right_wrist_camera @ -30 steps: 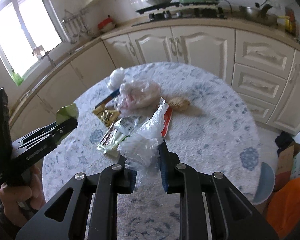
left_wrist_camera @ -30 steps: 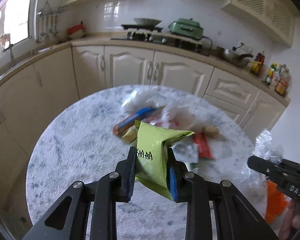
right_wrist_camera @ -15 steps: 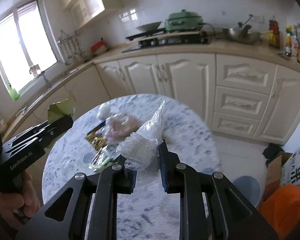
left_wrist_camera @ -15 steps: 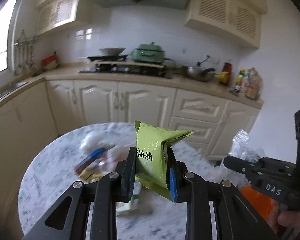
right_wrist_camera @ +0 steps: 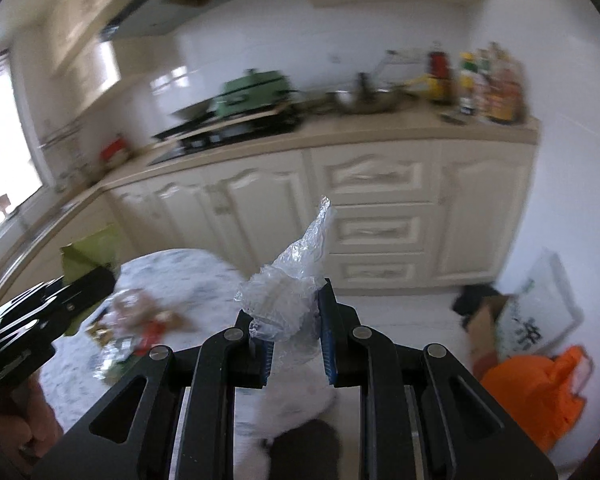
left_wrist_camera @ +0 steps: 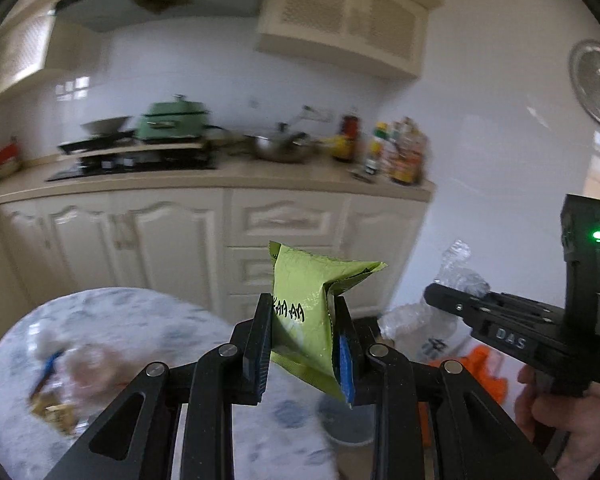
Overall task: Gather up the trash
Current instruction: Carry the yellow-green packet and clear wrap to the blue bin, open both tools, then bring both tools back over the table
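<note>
Two light, crushable pieces held mid-body: our left gripper [left_wrist_camera: 303,346] clamps the green packet [left_wrist_camera: 312,312], right gripper [right_wrist_camera: 294,344] pinches the clear wrap [right_wrist_camera: 290,292].

Cream kitchen cabinets [left_wrist_camera: 148,240], white tiled wall [left_wrist_camera: 204,72], bright window [right_wrist_camera: 0,140], marbled round table [left_wrist_camera: 120,320]

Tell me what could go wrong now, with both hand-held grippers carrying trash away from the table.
The clear plastic wrap in the right hand-held gripper is loose and crumpled, so it might slip free. The green snack bag is pinched only across its middle by the left hand-held gripper, so it may twist out. Wrappers remain on the table, so another trip looks necessary.
</note>
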`<state>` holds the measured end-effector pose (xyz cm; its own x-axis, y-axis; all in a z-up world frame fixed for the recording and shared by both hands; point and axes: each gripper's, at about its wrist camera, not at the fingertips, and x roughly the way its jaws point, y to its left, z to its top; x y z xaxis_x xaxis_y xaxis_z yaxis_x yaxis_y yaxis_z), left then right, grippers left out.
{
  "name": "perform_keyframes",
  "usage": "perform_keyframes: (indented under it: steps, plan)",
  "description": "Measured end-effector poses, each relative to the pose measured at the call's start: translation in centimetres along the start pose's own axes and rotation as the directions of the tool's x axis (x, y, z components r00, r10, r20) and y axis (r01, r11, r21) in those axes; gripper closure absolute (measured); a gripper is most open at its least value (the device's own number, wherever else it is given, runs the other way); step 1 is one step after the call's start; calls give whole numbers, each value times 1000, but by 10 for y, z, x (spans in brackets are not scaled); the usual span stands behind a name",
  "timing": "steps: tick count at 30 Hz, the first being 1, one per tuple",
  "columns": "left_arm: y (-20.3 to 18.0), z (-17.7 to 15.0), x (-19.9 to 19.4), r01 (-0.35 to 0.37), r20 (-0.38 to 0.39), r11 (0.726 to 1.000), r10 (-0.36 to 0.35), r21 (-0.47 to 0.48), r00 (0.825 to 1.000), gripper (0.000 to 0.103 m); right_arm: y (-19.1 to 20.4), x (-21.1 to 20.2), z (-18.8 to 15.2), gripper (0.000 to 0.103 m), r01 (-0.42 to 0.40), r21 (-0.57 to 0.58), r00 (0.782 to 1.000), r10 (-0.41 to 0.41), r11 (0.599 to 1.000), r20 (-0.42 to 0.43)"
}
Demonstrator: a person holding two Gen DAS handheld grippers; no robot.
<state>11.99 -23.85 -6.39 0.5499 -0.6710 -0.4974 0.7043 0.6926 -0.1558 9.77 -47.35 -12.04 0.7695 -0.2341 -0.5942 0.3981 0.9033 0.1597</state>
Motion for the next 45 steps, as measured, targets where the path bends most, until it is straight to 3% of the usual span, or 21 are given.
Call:
perform_keyframes:
  steps: [5,15,21,29,32,36,37,38,39,40,41,45]
  plan:
    - [-26,6,58,108,-74,994,-106,32,992,79,-60,10,-9,84,100,90,995,-97,991,-34]
    - [-58,11,180,192,-251,979,-171,62,953,79,-148,56,-44,84,212,209,971,-182,955,-152]
    - [-88,7,265,214,-381,974,-167,82,909,79,-191,95,-67,84,252,266,953,-191,930,-236]
    - [-122,3,385,234,-538,972,-180,32,823,79,-230,141,-93,84,274,316,931,-169,908,-322]
    - [-122,6,417,236,-567,972,-190,8,801,78,-239,153,-99,84,279,326,926,-162,903,-342]
    - [-121,8,446,227,-601,974,-179,3,779,70,-248,169,-106,81,291,331,915,-161,897,-370]
    - [-120,6,448,221,-606,975,-174,2,776,60,-250,172,-108,79,296,334,912,-160,895,-378]
    - [-120,7,452,207,-611,978,-160,6,775,42,-251,174,-110,73,296,339,911,-158,893,-380]
    - [-119,8,453,195,-611,981,-149,9,778,33,-252,175,-112,66,301,343,909,-159,890,-386]
    - [-117,9,451,188,-603,982,-144,10,785,22,-252,175,-113,52,306,343,907,-163,888,-388]
    - [-117,10,452,181,-593,983,-136,17,794,19,-252,175,-113,38,306,345,908,-164,887,-385]
    - [-119,12,446,154,-579,987,-100,45,810,10,-251,170,-115,10,301,364,914,-158,881,-374]
